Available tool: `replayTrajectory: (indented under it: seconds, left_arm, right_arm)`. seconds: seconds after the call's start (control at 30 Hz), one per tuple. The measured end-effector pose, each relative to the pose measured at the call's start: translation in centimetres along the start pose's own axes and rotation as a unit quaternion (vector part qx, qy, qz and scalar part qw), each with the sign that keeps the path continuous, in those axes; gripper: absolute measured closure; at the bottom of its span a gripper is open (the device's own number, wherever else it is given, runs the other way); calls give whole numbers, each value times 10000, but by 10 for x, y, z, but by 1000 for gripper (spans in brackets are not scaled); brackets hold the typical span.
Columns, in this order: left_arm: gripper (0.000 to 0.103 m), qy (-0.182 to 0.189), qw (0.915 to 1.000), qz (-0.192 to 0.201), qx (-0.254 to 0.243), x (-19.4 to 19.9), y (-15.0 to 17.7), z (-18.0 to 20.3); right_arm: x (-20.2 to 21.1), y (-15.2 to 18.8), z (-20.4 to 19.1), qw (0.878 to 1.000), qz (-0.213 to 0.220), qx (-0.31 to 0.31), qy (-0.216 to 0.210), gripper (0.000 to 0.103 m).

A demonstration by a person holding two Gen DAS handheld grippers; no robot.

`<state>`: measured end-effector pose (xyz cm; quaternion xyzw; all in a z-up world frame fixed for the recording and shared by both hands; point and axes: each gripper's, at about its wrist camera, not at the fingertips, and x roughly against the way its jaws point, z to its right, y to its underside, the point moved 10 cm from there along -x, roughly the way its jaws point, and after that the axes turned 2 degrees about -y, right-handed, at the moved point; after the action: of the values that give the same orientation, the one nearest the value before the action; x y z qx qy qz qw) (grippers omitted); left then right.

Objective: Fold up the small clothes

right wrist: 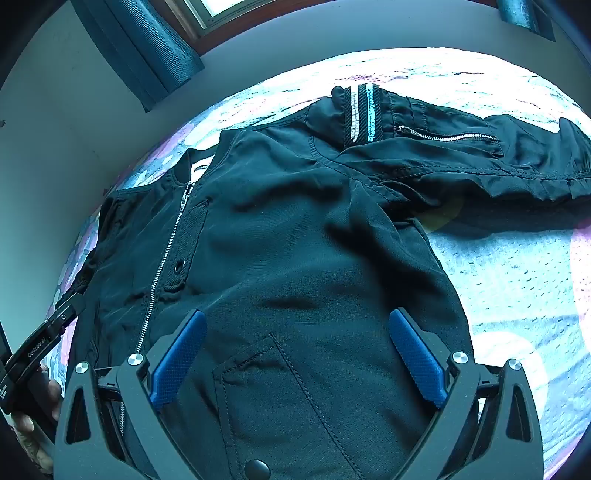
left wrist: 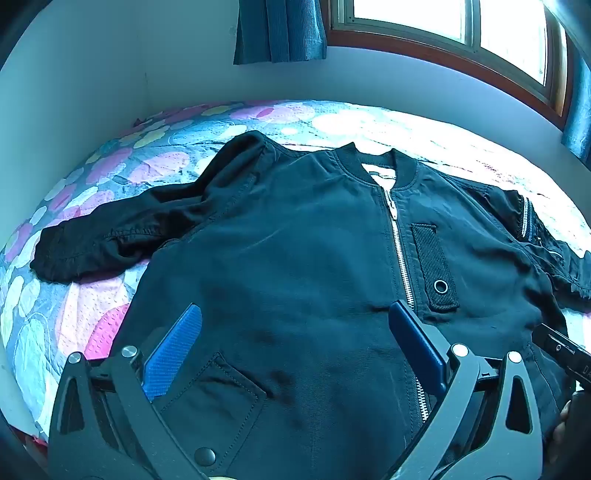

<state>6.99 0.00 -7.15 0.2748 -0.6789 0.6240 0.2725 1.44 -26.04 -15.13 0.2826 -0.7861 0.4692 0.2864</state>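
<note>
A small dark bomber jacket [left wrist: 303, 258] lies front up on the bed, zipped, collar toward the window, both sleeves spread out. My left gripper [left wrist: 295, 314] is open, hovering over the lower left front panel near a snap pocket [left wrist: 218, 402]. My right gripper [right wrist: 297, 321] is open over the lower right front panel [right wrist: 295, 258], above its pocket [right wrist: 288, 402]. The right sleeve [right wrist: 461, 155] with a striped band and zip pocket stretches to the right. The left sleeve [left wrist: 122, 229] stretches left. Neither gripper holds cloth.
The bed has a colourful quilt [left wrist: 92, 317] with round patches. A pale wall [left wrist: 92, 74] runs behind the bed, with a window [left wrist: 443, 22] and blue curtains [left wrist: 280, 29]. The other gripper shows at the edge of each view [left wrist: 561, 350] [right wrist: 40, 350].
</note>
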Motion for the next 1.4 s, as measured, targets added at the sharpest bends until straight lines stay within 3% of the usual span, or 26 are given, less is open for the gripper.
replayTrajectory:
  seconds: [0.47,0.93,1.2,1.4]
  left_arm:
    - [2,-6,10000,-62,36,-4,2,-1]
    - [3,505,9978,-420,8,-9,11,13]
    - [5,741,9960,-41,502,4,-4,7]
    - [5,491,9987,116,32,7,-9,9]
  right_arm:
    - [1,0,-1,10000,-2,-2,-6,5]
    - [2,1,-2,10000,-1,-3,-2,5]
    - [2,1,-2,10000,-2,-2,-2,5]
    - [3,1,-3,10000,-1,-2,-3,5]
